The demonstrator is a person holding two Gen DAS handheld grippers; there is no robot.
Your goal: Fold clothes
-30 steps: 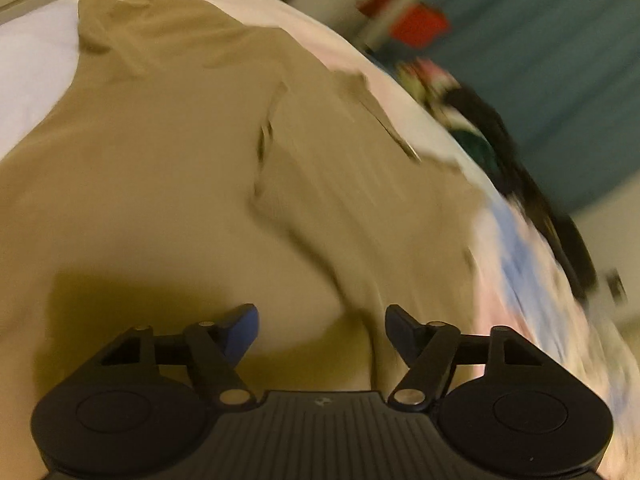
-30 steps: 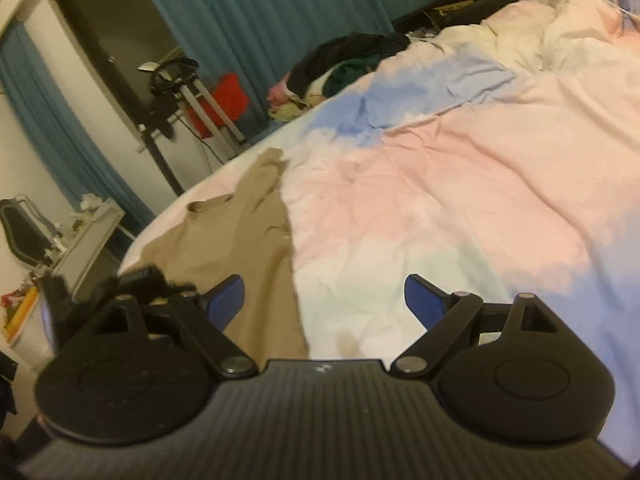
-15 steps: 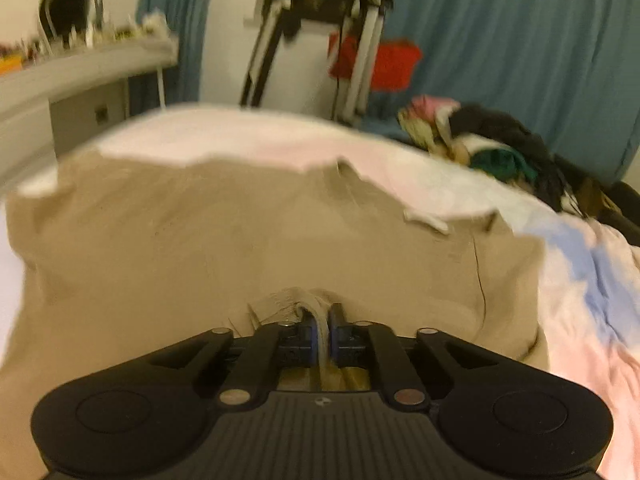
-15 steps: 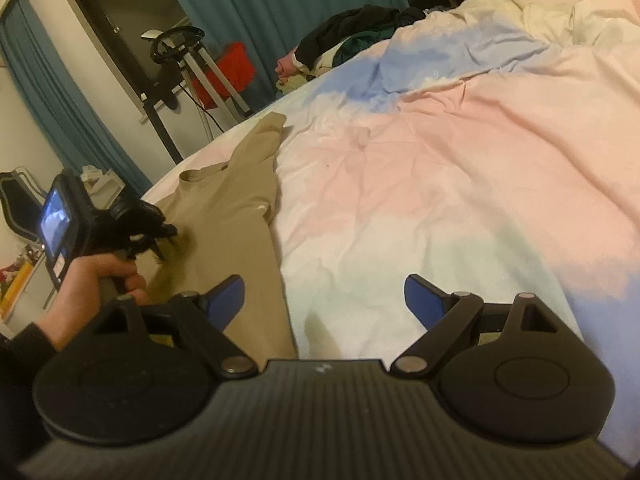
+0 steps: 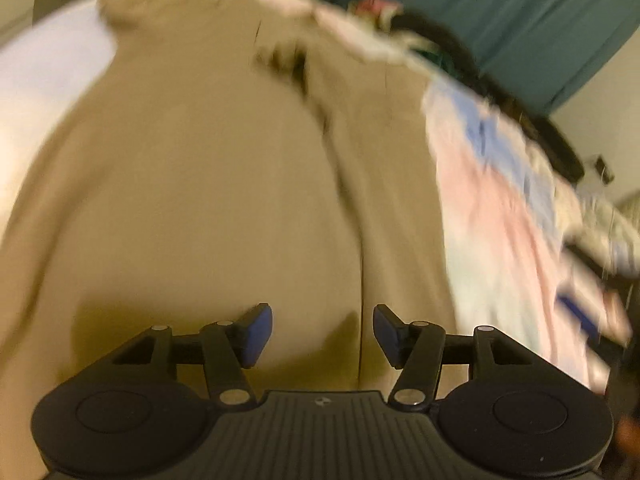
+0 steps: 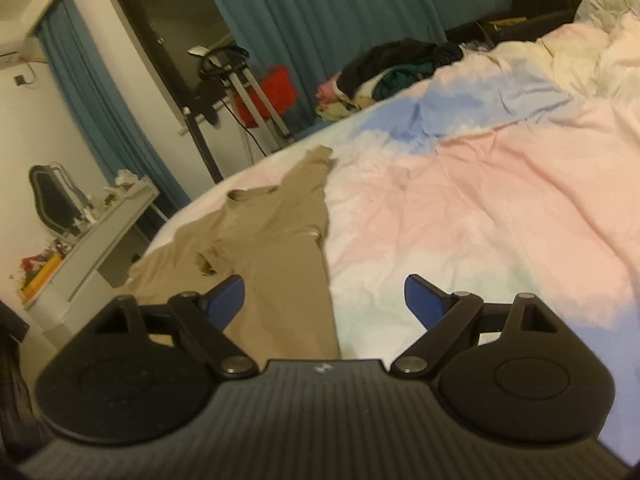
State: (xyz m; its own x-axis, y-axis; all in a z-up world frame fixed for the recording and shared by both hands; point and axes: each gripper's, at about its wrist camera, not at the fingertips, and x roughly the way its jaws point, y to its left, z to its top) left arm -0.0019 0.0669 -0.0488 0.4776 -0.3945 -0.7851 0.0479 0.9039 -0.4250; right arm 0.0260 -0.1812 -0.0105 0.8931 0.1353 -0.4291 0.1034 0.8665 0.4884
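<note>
Tan shirt spread at the bed's left edge, both grippers apart and empty.

On the left, the tan shirt [image 6: 276, 236] lies flat on the bed [image 6: 500, 208] along its left edge, collar toward the far edge, one sleeve reaching out toward the curtain [image 6: 360, 12] side; its near hem runs off under the right gripper's body. The left gripper [image 5: 322, 334] points down over the shirt's lower part, a long fold line running up the cloth just right of centre; its jaws are opening, nothing between the blue pads [image 5: 258, 334], the cloth below them blurred. Further right, the right gripper [image 6: 324, 300] hangs over the shirt's right edge and the pastel duvet, jaws wide apart and holding nothing. A heap of dark clothes [image 6: 400, 68] sits at the bed's far edge.
</note>
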